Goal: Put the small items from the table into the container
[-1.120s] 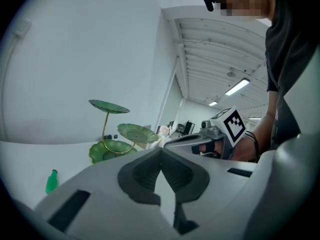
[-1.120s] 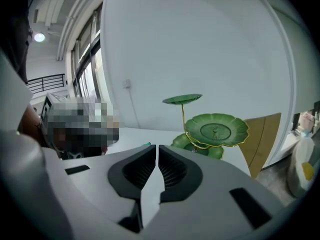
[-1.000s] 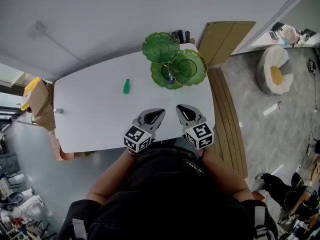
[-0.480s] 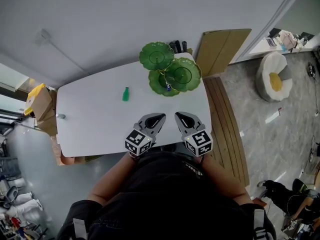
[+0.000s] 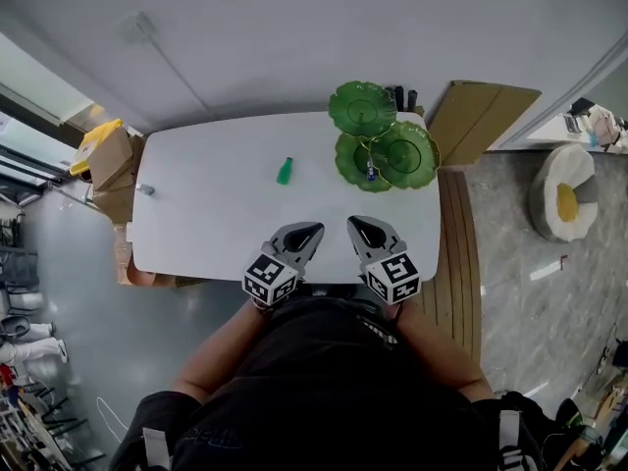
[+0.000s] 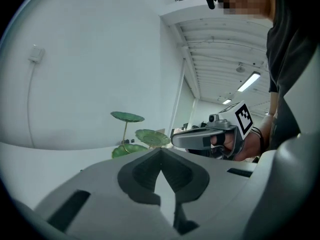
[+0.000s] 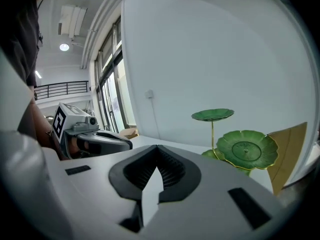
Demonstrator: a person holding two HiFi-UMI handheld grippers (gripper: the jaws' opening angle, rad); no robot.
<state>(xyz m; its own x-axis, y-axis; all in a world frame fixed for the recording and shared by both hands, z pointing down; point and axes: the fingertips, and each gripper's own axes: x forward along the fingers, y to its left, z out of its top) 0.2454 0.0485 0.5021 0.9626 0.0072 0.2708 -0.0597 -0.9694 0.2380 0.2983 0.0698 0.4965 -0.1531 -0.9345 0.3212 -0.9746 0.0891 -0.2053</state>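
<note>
The small green bottle-shaped item (image 5: pixel 286 171) lies alone on the white rectangular table (image 5: pixel 216 224), out towards the far side and well apart from both grippers. To its right, at the table's far right corner, stands the green leaf-shaped tiered dish stand (image 5: pixel 404 153) on thin gold stems, with one dish riding high and two sitting lower. A small blue item (image 5: pixel 371 173) rests in one of the lower dishes, close to a stem.

Down at the near edge, the left gripper (image 5: pixel 310 230) and the right gripper (image 5: pixel 357 224) hang just beside each other, noses aimed across the table towards the stand. The left gripper view shows its jaws pressed together with nothing between them. The right gripper view shows the same, clenched and empty. The person's black-clad torso is right behind them.

Further out, a small grey object (image 5: pixel 145 190) sits at the table's left edge, too small to identify. Brown cardboard boxes (image 5: pixel 110 165) stand on the floor past the left end, with something yellow on top. A flat cardboard panel (image 5: pixel 483 114) is by the far right corner. A round white seat with a yellow centre (image 5: pixel 561 196) is on the grey floor to the right.
</note>
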